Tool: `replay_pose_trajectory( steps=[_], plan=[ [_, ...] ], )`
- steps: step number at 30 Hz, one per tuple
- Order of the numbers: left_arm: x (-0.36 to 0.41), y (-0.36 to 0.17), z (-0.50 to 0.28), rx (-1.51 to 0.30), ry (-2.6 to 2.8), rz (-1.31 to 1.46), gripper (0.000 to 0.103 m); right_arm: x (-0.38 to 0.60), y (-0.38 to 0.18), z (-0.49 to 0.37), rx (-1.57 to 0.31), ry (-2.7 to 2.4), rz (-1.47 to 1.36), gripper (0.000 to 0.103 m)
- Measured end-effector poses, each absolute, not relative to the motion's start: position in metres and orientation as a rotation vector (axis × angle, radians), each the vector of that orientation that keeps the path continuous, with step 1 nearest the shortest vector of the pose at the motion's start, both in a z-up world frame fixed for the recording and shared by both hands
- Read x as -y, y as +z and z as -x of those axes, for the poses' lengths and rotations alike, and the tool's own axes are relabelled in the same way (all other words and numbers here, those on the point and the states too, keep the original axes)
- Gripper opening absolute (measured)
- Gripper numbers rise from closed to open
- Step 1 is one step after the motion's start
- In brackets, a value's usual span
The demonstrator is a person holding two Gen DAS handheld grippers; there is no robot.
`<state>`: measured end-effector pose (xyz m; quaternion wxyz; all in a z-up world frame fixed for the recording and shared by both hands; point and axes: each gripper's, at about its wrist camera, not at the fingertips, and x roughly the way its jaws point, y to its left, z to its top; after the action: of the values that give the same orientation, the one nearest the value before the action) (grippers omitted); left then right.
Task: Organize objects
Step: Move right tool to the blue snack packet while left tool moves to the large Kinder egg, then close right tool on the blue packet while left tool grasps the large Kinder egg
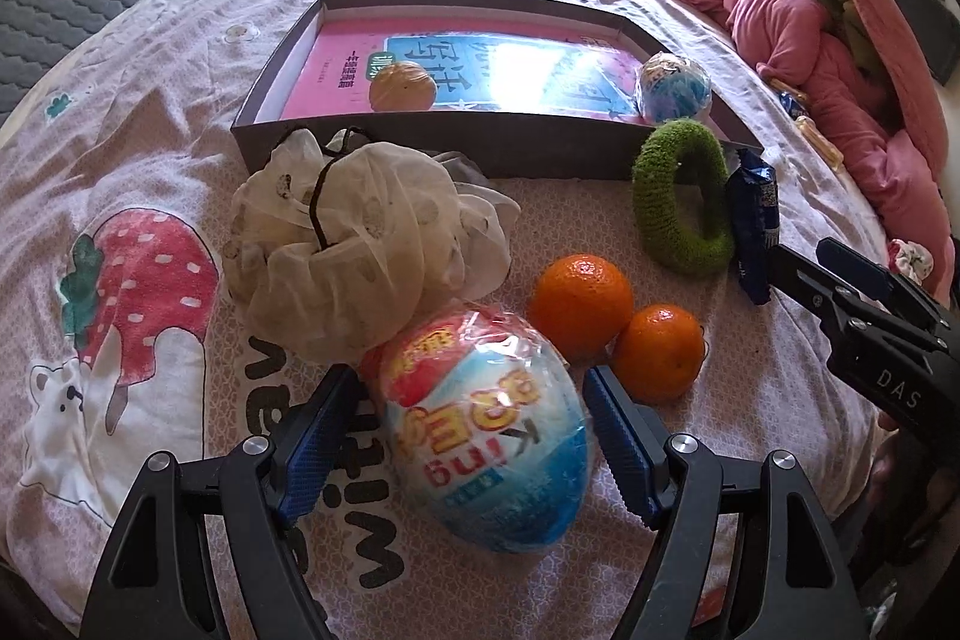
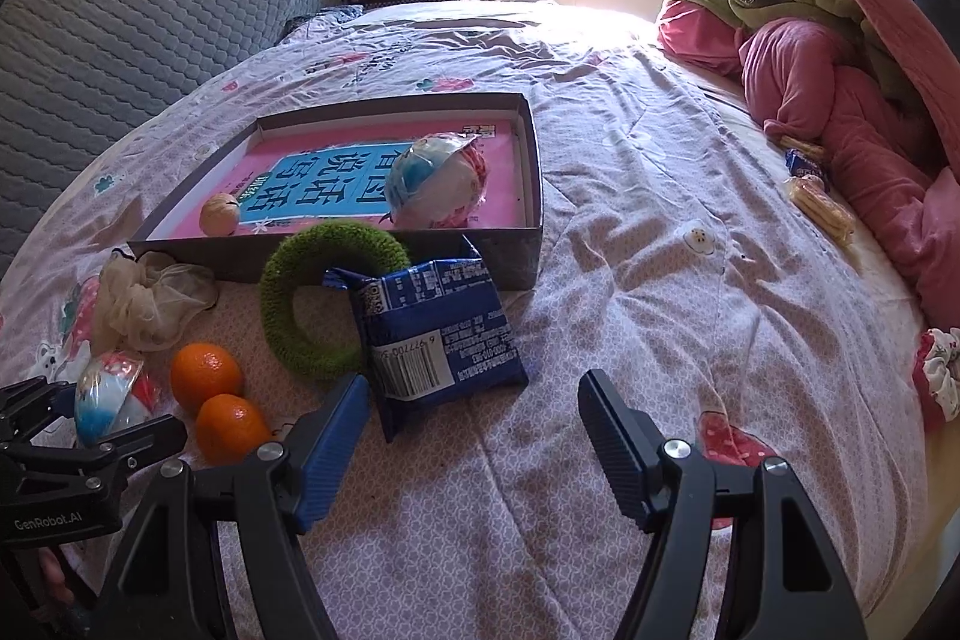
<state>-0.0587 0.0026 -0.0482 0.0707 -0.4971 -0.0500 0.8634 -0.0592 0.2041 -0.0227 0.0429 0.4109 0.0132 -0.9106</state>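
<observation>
The left gripper (image 1: 468, 418) stood open around a wrapped toy egg (image 1: 489, 436) that lay on the bed (image 1: 150, 112); its blue pads (image 1: 312, 436) flanked the egg on either side, with a small gap showing at each, so no grip was on it. Just beyond the egg lay a crumpled cream mesh scrunchie (image 1: 360, 232), and beside the egg to the right sat two oranges (image 1: 581, 305), touching each other.

The right gripper (image 2: 474, 418) was also open, with nothing between its jaws, hanging over bare bedsheet. Just ahead of its left pad lay a blue snack packet (image 2: 438, 334), tilted up against a green fuzzy ring (image 2: 300, 304), which leaned on the near wall of a shallow cardboard box (image 2: 534, 196).

Inside the box lay a pink and blue book (image 2: 312, 190) flat on the bottom. On the book rested a second wrapped toy egg (image 2: 432, 181) near the right side and a small tan ball (image 2: 219, 214) near the left.

Farther right on the bed, well apart from the box, lay a yellow snack pack (image 2: 819, 208) against a heap of pink and green bedding (image 2: 840, 100). A floral scrunchie (image 2: 942, 364) sat at the bed's right edge.
</observation>
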Motion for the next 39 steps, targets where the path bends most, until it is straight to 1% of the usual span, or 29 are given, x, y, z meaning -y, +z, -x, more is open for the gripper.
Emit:
replay_pose_trajectory(
  steps=[9, 13, 17, 19, 21, 23, 25, 32, 39],
  plan=[
    [0.001, -0.052, 0.061, 0.156, 2.59, 1.473, 0.078, -0.203, -0.026, 0.077, -0.019, -2.742, -1.24, 0.072],
    [0.002, -0.053, 0.061, 0.16, 2.582, 1.472, 0.078, -0.204, -0.03, 0.086, 0.025, -2.701, -1.235, 0.077],
    [0.001, -0.053, 0.061, 0.161, 2.583, 1.465, 0.078, -0.208, -0.036, 0.096, 0.064, -2.697, -1.267, 0.077],
    [0.0, -0.053, 0.061, 0.155, 2.588, 1.463, 0.075, -0.212, -0.038, 0.098, 0.115, -2.682, -1.272, 0.077],
    [0.0, -0.053, 0.062, 0.154, 2.594, 1.456, 0.072, -0.214, -0.039, 0.099, 0.148, -2.672, -1.272, 0.075],
    [0.001, -0.054, 0.062, 0.157, 2.591, 1.454, 0.071, -0.214, -0.038, 0.099, 0.158, -2.669, -1.259, 0.064],
    [0.002, -0.054, 0.062, 0.161, 2.589, 1.453, 0.071, -0.212, -0.037, 0.099, 0.144, -2.672, -1.246, 0.06],
    [0.007, -0.05, 0.061, 0.22, 2.584, 1.437, 0.07, -0.211, -0.034, 0.095, 0.137, -2.689, -1.216, 0.056],
    [0.002, -0.035, 0.055, 0.213, 2.59, 1.389, 0.07, -0.21, -0.02, 0.085, 0.125, -2.708, -1.17, 0.056]
  ],
)
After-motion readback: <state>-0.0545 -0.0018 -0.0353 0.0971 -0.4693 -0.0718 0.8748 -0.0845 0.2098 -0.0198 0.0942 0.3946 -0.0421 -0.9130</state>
